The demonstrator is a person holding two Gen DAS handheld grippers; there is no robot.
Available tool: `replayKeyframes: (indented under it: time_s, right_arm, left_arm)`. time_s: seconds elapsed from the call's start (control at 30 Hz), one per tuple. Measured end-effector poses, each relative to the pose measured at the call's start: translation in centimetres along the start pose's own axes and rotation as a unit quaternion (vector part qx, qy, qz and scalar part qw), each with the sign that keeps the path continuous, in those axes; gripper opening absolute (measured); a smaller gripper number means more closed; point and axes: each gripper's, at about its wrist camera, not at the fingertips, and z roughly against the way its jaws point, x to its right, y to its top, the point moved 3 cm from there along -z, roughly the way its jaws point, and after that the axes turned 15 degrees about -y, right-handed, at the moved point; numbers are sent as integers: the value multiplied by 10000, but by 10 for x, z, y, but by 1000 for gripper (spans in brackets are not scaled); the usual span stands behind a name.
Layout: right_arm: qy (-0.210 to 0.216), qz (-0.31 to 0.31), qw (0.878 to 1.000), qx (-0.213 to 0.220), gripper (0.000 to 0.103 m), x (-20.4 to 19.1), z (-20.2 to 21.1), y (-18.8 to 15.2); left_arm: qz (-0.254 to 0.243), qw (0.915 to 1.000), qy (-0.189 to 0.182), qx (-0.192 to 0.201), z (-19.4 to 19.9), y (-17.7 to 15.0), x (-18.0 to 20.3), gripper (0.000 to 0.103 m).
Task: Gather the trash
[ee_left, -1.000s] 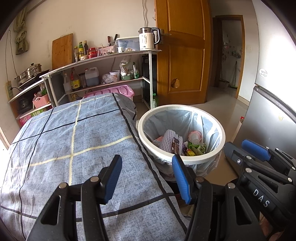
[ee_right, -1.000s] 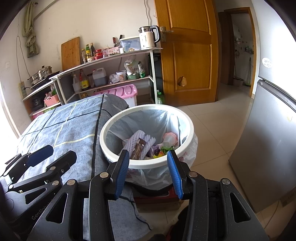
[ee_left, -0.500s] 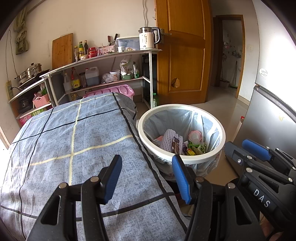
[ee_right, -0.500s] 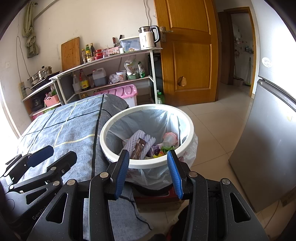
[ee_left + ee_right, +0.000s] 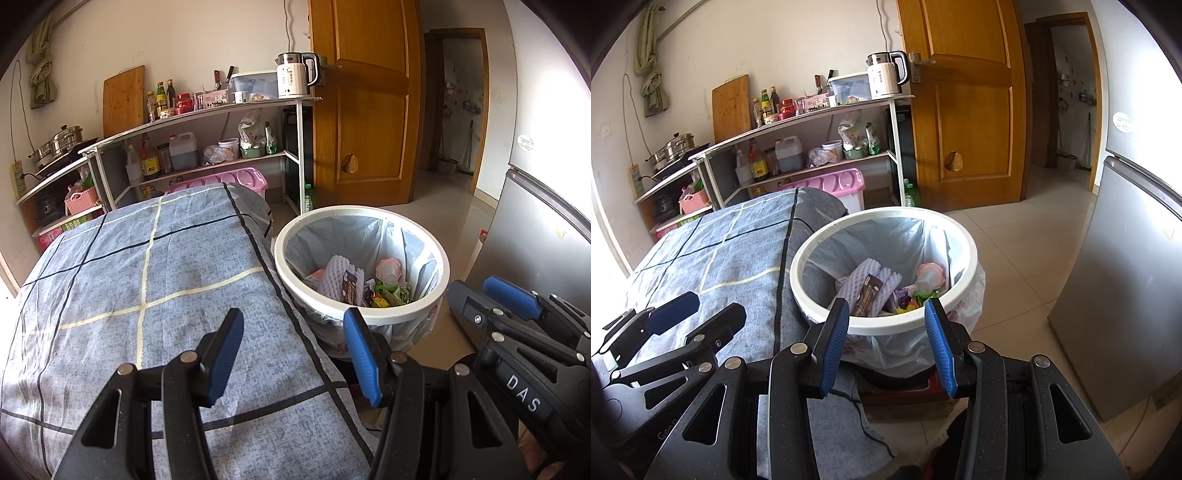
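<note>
A white trash bin (image 5: 369, 315) with a pale plastic liner stands beside the table; it also shows in the right wrist view (image 5: 871, 323). Inside lie purple foam netting (image 5: 866, 275), a brown wrapper (image 5: 867, 295), a pink cup (image 5: 929, 275) and green scraps. My left gripper (image 5: 293, 356) is open and empty above the table's near right edge. My right gripper (image 5: 886, 345) is open and empty, just short of the bin's near rim. Each gripper shows in the other's view, the right (image 5: 517, 332) and the left (image 5: 679, 321).
A table under a blue-grey checked cloth (image 5: 147, 295) lies left of the bin. Shelves (image 5: 207, 147) with bottles, a kettle and pots stand behind. A wooden door (image 5: 365, 110) is at the back, a grey fridge (image 5: 1126, 295) at right, tiled floor between.
</note>
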Motion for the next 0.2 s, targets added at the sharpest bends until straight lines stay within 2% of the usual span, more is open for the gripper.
replayKeyframes:
  time_s: [0.2]
  right_arm:
    - [5,4,10000,1,44,0,0,0]
  left_arm:
    - [-10,10000,-1,-15,0,-1,0,58]
